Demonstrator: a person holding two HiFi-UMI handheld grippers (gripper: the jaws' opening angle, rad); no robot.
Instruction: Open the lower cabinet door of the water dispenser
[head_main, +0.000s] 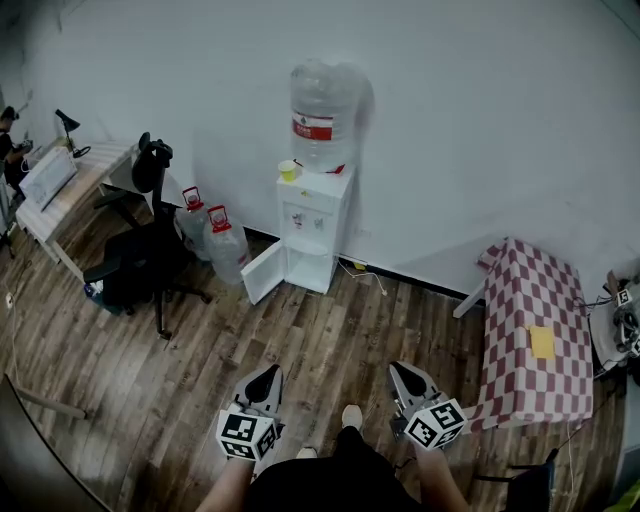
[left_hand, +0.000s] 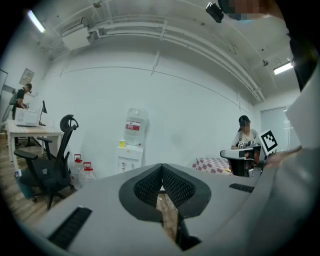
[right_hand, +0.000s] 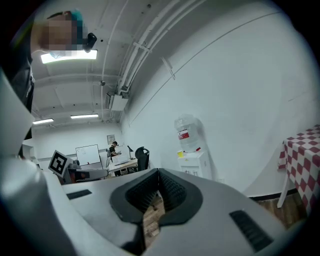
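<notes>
Left gripper — ribbed pads pressed together, nothing between; held low over the wooden floor. Right gripper — same condition: pads closed on each other, empty; alongside the left gripper but apart from it, a shoe between the two.

Well ahead of both sets of fingertips, against the white wall: water dispenser, white, upright, touched by neither gripper; large clear bottle inverted on top; yellow cup on the top panel just beside the bottle. Lower cabinet door standing open, swung out toward the left gripper's side, the compartment behind it exposed.

Beyond the left fingertips and further left: two water jugs with red handles on the floor, just beside the open door; then a black office chair; then a desk with a lamp, a person at its far end.

Ahead of the right fingertips and off to the right: table with a red-and-white checked cloth, a yellow sheet lying on it; in the left gripper view, a seated person near that table.
</notes>
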